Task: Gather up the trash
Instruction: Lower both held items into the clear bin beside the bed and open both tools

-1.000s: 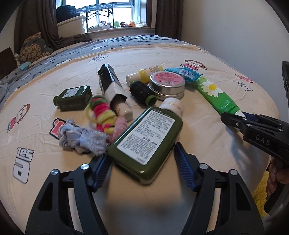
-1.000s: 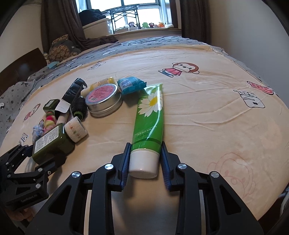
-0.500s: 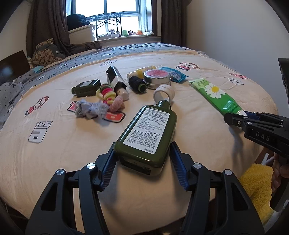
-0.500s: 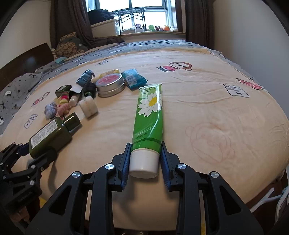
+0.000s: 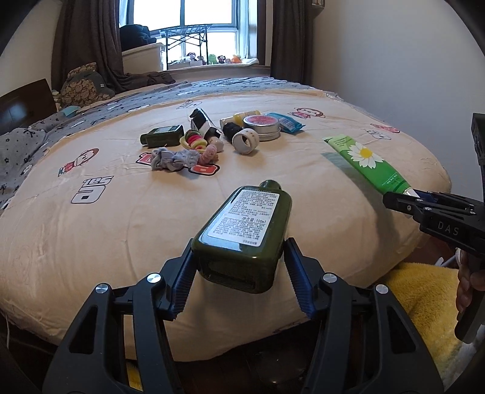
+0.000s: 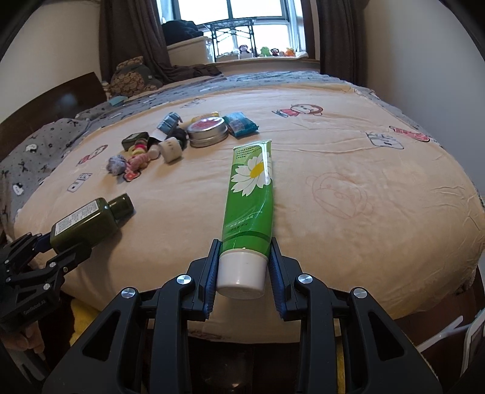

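Two claws are loaded: left claw [image 5: 239, 272] grips the green bottle [image 5: 242, 224], right claw [image 6: 242, 269] the daisy tube [image 6: 248, 194], both raised near the bed's [image 5: 91, 242] edge. Hold grips firm, carry level toward a bin.

A big bed [image 5: 91, 242] w/ a tan cartoon blanket is seen. Small toys [image 5: 212, 58] are lined up at the window [image 5: 206, 18]. Dark curtains [image 5: 88, 39] are hung beside it.

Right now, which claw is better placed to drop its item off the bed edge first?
Neither clearly: left claw grips the dark green bottle, right claw the green daisy tube, both at the edge.
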`<action>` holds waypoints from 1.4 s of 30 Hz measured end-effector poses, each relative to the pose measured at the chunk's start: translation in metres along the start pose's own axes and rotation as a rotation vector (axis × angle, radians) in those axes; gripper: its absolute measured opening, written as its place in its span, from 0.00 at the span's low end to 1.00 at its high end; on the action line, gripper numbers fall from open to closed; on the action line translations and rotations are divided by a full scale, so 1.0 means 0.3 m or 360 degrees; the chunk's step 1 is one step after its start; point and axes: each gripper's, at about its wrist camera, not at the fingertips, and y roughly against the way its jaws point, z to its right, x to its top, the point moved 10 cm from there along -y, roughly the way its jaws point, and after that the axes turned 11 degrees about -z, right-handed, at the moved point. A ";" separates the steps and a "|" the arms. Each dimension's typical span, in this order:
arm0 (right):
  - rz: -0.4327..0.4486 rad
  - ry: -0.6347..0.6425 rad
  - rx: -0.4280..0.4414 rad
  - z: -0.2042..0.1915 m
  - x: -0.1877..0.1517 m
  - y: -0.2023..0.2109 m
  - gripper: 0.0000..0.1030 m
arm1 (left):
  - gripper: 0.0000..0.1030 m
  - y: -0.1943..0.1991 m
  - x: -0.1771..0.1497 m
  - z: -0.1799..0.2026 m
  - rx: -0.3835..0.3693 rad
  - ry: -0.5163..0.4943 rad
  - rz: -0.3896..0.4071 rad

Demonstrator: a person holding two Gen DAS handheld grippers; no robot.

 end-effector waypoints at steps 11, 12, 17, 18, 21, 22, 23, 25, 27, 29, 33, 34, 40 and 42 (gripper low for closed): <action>0.0046 0.0039 0.0031 0.016 -0.117 0.139 0.30 | 0.52 0.097 -0.095 0.072 -0.0068 -0.0074 -0.0020; 0.0040 0.0039 0.0029 0.019 -0.129 0.145 0.30 | 0.52 0.101 -0.107 0.087 -0.0080 -0.0088 -0.0029; -0.0022 0.0055 0.0001 0.043 -0.202 0.146 0.30 | 0.50 0.095 -0.193 0.163 -0.0145 -0.0158 -0.0109; -0.0038 0.0062 -0.0003 0.043 -0.212 0.141 0.30 | 0.49 0.087 -0.209 0.171 -0.0154 -0.0165 -0.0127; -0.0094 0.0085 -0.0002 0.035 -0.249 0.116 0.30 | 0.49 0.053 -0.254 0.192 -0.0161 -0.0177 -0.0192; -0.0116 0.0094 0.0005 0.029 -0.264 0.105 0.30 | 0.49 0.040 -0.268 0.197 -0.0160 -0.0180 -0.0208; -0.0133 0.0101 0.0009 0.025 -0.275 0.094 0.31 | 0.49 0.028 -0.282 0.200 -0.0160 -0.0179 -0.0221; -0.0159 0.0118 -0.0005 0.014 -0.298 0.069 0.31 | 0.49 -0.006 -0.311 0.200 -0.0157 -0.0167 -0.0264; -0.0208 0.0102 0.0033 0.002 -0.321 0.039 0.30 | 0.49 -0.039 -0.340 0.205 -0.0162 -0.0164 -0.0309; -0.0254 0.0111 0.0050 -0.012 -0.349 0.010 0.30 | 0.49 -0.075 -0.371 0.210 -0.0169 -0.0166 -0.0361; -0.0353 0.0140 0.0085 -0.050 -0.407 -0.056 0.30 | 0.49 -0.139 -0.418 0.208 -0.0188 -0.0162 -0.0453; -0.0373 0.0144 0.0093 -0.056 -0.418 -0.071 0.30 | 0.49 -0.155 -0.433 0.207 -0.0199 -0.0159 -0.0484; -0.0535 0.0137 0.0164 -0.098 -0.502 -0.184 0.30 | 0.49 -0.224 -0.517 0.199 -0.0257 -0.0139 -0.0643; -0.0594 0.0138 0.0169 -0.107 -0.532 -0.224 0.30 | 0.49 -0.246 -0.544 0.190 -0.0285 -0.0112 -0.0704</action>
